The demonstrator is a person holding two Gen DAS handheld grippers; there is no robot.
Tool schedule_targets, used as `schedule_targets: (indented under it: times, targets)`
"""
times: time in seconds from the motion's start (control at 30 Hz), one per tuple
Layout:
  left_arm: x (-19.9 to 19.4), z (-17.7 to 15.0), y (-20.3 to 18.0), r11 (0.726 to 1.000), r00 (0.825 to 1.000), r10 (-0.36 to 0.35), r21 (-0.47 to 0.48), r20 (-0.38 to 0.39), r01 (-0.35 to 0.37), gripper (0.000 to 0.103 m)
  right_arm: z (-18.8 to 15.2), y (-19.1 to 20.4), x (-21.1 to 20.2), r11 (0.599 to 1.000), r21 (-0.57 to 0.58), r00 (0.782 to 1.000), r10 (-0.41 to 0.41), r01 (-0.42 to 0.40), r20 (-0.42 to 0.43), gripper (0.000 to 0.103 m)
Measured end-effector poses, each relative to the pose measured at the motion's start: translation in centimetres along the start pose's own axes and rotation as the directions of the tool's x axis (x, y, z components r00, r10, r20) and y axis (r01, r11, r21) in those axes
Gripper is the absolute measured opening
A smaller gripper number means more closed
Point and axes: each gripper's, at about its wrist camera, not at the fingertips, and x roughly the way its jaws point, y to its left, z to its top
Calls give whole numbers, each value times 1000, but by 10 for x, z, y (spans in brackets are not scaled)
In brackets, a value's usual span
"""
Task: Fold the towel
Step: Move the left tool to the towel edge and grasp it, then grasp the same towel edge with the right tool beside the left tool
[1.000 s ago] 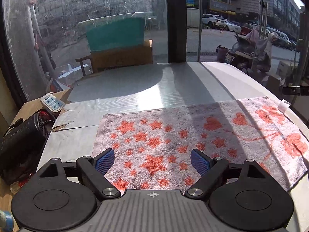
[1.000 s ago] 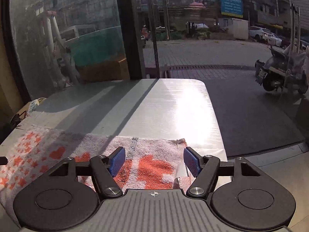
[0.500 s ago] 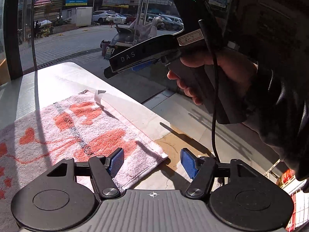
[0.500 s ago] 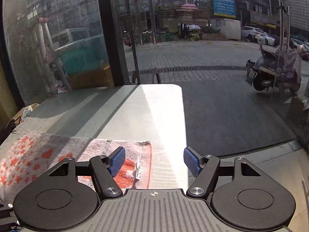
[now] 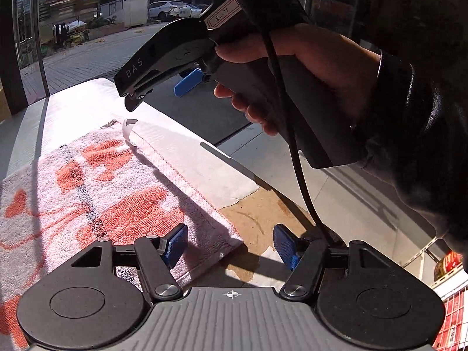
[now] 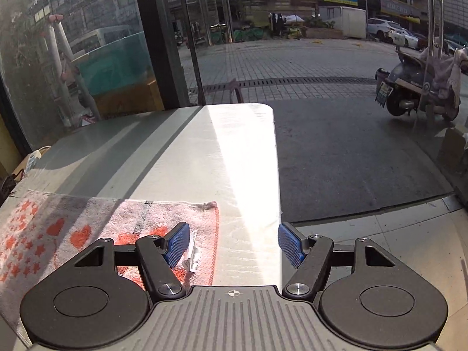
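— Left tongs [image 5: 231, 241]? Closing, tilting down, straddling the towel [image 5: 96, 193] corner lying flat on the surface [image 5: 187, 134], not pinching.
— Right tongs [image 6: 233, 244]? Gaping, tilting down over the towel's other corner, hand [image 5: 295, 70] gripping the handle.

Pink towel [image 5: 87, 193] w/ orange stars, hearts

Left tool [image 5: 231, 244] closing, seemingly nothing pinched; right tool [image 6: 234, 244] parted, gripped by a hand [image 5: 307, 73].
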Motion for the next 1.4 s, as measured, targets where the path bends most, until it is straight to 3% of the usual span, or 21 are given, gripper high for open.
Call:
schedule_targets:
  times: [0.13, 0.37, 0.47, 0.63, 0.77, 0.87, 0.93, 1.0, 1.03, 1.1, 1.4]
  targets:
    - [3, 0, 1, 1000, 1000, 13, 8, -6, -13, 54, 3, -1, 5, 1000, -1, 1000, 5, -5, -6, 68]
    - [4, 2, 2, 998, 998, 61, 26, -9, -61, 18, 12, -8, 23, 999, 42, 999, 21, -19, -41, 68]
    - [4, 3, 4, 997, 997, 71, 18, -14, -71, 9, 20, -10, 36, 998, 66, 998, 11, -7, -66, 68]
    - [2, 5, 7, 998, 998, 64, -11, -20, -64, 8, 37, -5, 63, 996, 87, 992, 39, -28, -124, 68]
    - [0, 5, 10, 998, 998, 51, -29, -21, -51, 8, 42, 7, 89, 998, 56, 981, 19, -8, -193, 68]
    - [-1, 5, 12, 998, 999, 39, -38, -19, -40, 7, 42, 18, 94, 1000, -19, 981, -26, 22, -191, 67]
    - [-1, 4, 14, 999, 999, 32, -42, -18, -33, 7, 41, 21, 95, 999, -48, 982, -33, 25, -183, 59]
    - [-1, 4, 15, 999, 1000, 27, -44, -16, -28, 8, 40, 22, 95, 998, -63, 985, -26, 15, -173, 27]
    - [-1, 4, 16, 999, 1000, 24, -46, -15, -25, 7, 41, 21, 95, 998, -63, 984, -6, -5, -177, 19]
    - [0, 4, 18, 999, 1000, 19, -50, -14, -20, 8, 39, 22, 95, 998, -66, 984, 3, -15, -180, 13]
    - [-27, 5, 40, 991, 999, -16, -129, 48, 22, 7, 52, 24, 70, 998, -1, 993, 66, -66, -99, 12]
